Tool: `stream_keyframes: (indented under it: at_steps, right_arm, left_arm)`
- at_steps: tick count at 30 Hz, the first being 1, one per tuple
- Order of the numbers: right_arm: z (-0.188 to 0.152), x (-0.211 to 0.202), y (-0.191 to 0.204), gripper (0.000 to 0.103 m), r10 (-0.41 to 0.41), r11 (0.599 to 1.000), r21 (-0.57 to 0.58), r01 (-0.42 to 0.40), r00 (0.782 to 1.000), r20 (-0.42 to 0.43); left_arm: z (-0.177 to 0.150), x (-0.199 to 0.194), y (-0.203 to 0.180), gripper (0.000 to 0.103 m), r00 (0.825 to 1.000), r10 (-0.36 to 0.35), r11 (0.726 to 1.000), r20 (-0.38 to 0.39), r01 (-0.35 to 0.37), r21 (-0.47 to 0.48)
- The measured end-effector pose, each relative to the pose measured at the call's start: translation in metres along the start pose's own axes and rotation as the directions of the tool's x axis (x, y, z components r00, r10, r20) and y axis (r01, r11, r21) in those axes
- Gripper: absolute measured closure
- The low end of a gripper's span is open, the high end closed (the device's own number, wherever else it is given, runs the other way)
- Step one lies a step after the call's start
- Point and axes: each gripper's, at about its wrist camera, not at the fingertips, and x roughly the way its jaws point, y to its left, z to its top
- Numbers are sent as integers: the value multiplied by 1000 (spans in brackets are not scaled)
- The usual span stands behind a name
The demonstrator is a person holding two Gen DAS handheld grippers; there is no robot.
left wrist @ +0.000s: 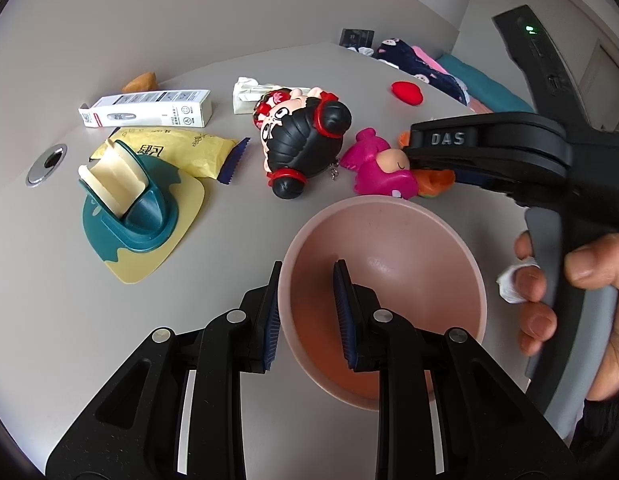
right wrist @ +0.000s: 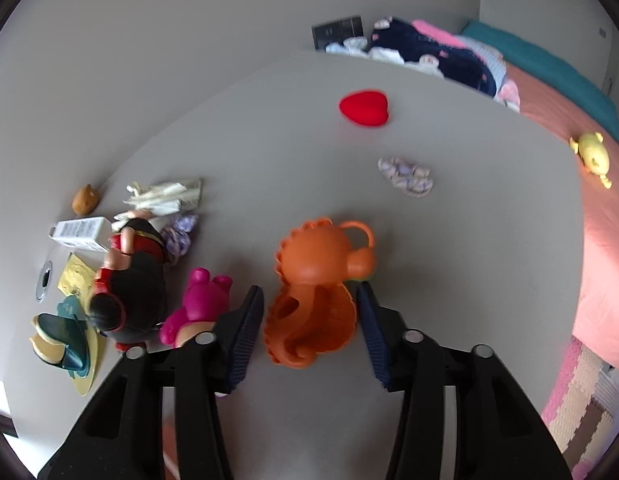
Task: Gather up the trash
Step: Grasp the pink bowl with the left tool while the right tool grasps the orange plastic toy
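- Left wrist view, far left of the left gripper (left wrist: 305,316): metal grommet (left wrist: 46,164) set in the grey worktop (left wrist: 189,360).
- Up-left of it: teal and cream holder (left wrist: 125,216), with a yellow snack wrapper (left wrist: 181,152) behind that and a white carton (left wrist: 149,109) further back.
- Straight ahead, well beyond the fingertips: black-haired doll (left wrist: 301,148) lying on its side; crumpled white tissue pack (left wrist: 245,94) behind it.
- Left gripper clenched on the near-left rim of the pink bowl (left wrist: 389,264): one finger outside the wall, the other inside.
- Ahead-right of the bowl: magenta toy (left wrist: 379,168), just beside the tip of the right gripper (left wrist: 421,160).
- Far right: a hand (left wrist: 577,304) on the right gripper's handle.
- Right wrist view, left of the right gripper (right wrist: 309,324): same doll (right wrist: 133,284) and magenta toy (right wrist: 201,304), close by the left finger.
- Between the fingers: orange plastic toy (right wrist: 317,292). The jaws sit either side of it; can't tell if the pads touch it.
- Ahead-right, well apart: crumpled pale wrapper (right wrist: 405,176); red heart (right wrist: 363,106) further back.
- Far right, off the worktop: yellow toy (right wrist: 593,156) on the pink bed (right wrist: 569,112).
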Motion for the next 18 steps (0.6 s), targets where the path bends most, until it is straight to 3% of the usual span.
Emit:
stream_keyframes:
  at_steps: [4,8,15,18]
  right_arm:
    - [-3,-4,-1,57,28,1000,2,-28,1000,6]
    - [-9,-19,-9,57,60,998,3,-60,998,19]
    - [-20,-57,-34,57,91,996,15,-92,994,58]
    - [-24,-74,-47,57,102,994,23,-104,992,80]
  left_arm:
    - [2,1,-1,79,1000,2,1000,-9,-2,7]
    - [2,-1,-8,86,1000,18,999,2,-18,50]
    - [-2,-12,-25,90,998,30,993,48,-36,117]
    - [-3,-17,-28,90,999,4,996,52,-9,89]
